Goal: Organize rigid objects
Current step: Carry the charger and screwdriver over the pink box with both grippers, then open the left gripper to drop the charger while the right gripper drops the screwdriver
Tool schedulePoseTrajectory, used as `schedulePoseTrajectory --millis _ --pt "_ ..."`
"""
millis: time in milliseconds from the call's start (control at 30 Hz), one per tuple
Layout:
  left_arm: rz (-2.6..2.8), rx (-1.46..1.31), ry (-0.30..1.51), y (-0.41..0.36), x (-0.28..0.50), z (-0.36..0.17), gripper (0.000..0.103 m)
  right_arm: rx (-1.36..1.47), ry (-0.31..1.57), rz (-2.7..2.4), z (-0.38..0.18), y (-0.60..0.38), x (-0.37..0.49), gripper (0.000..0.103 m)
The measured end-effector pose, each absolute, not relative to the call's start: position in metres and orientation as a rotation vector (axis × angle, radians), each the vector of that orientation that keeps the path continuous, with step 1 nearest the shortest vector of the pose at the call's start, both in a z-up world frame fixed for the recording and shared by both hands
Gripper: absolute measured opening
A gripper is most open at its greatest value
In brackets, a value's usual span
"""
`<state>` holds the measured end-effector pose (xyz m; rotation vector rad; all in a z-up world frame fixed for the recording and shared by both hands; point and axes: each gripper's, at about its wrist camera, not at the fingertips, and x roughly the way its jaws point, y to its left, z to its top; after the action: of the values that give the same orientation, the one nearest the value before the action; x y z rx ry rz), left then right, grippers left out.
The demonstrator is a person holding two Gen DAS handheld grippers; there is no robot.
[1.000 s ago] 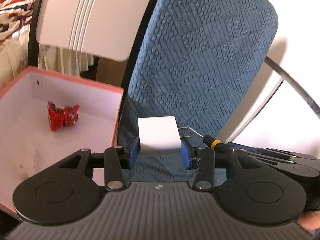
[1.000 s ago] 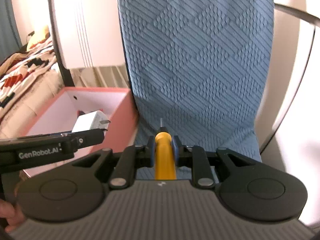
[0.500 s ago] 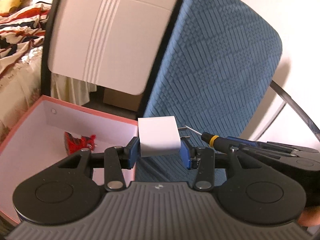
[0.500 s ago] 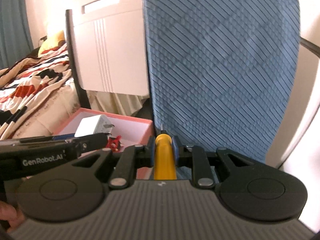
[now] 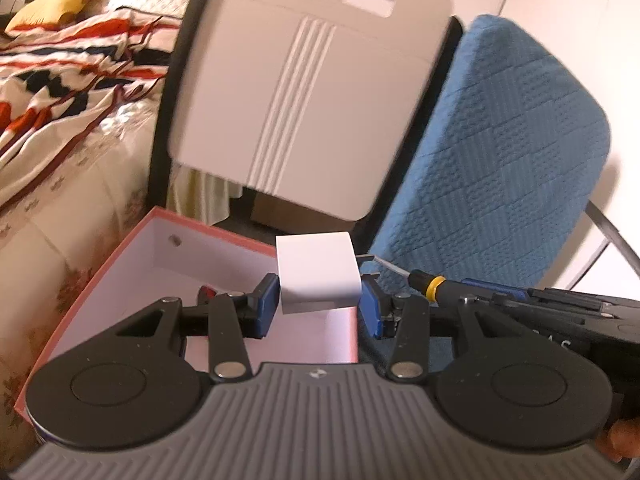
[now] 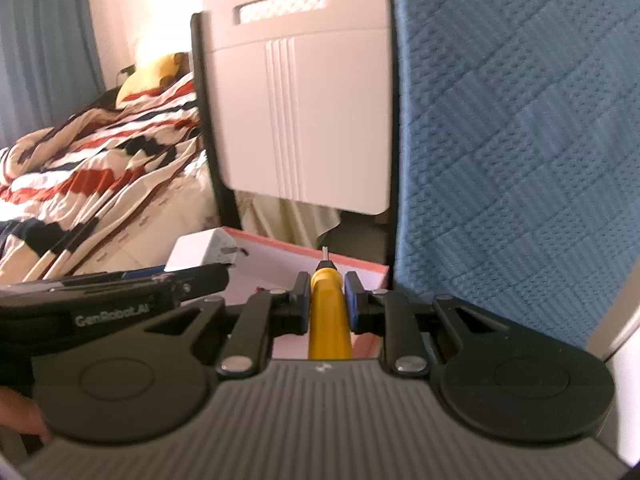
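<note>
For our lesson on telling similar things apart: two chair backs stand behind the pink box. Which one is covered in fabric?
The blue chair back, on the right: it wears a textured quilted cover. The white chair back beside it is bare moulded plastic with a handle slot.

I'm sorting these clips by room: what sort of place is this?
Most likely a bedroom: a bed with a striped quilt and yellow pillow, beside two chairs, one white, one blue-covered.

White charger (image 5: 318, 270), yellow-handled screwdriver (image 6: 329, 312), both held aloft
</note>
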<state>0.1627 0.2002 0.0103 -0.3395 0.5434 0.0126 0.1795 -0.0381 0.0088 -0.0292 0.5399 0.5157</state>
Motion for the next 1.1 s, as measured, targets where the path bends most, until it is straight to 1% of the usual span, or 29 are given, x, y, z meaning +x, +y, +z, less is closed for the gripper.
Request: schedulePoseTrajectory --millis 400,700,900,1100 --pt "0.069 -0.402 0.658 0.241 0.165 -0.064 0.05 -0.067 0.683 0.559 -0.052 0.01 0.194 0.022" --pt "0.08 -0.398 0.745 0.247 0.179 -0.108 0.05 -0.082 0.783 0.545 -0.097 0.022 0.205 0.022" --pt "0.076 -0.407 0.779 0.246 0.183 -0.121 0.05 -0.073 0.843 0.53 -0.119 0.021 0.21 0.022" --pt "0.053 -0.393 0.774 0.24 0.181 -0.115 0.051 -0.076 0.866 0.513 -0.128 0.017 0.21 0.022"
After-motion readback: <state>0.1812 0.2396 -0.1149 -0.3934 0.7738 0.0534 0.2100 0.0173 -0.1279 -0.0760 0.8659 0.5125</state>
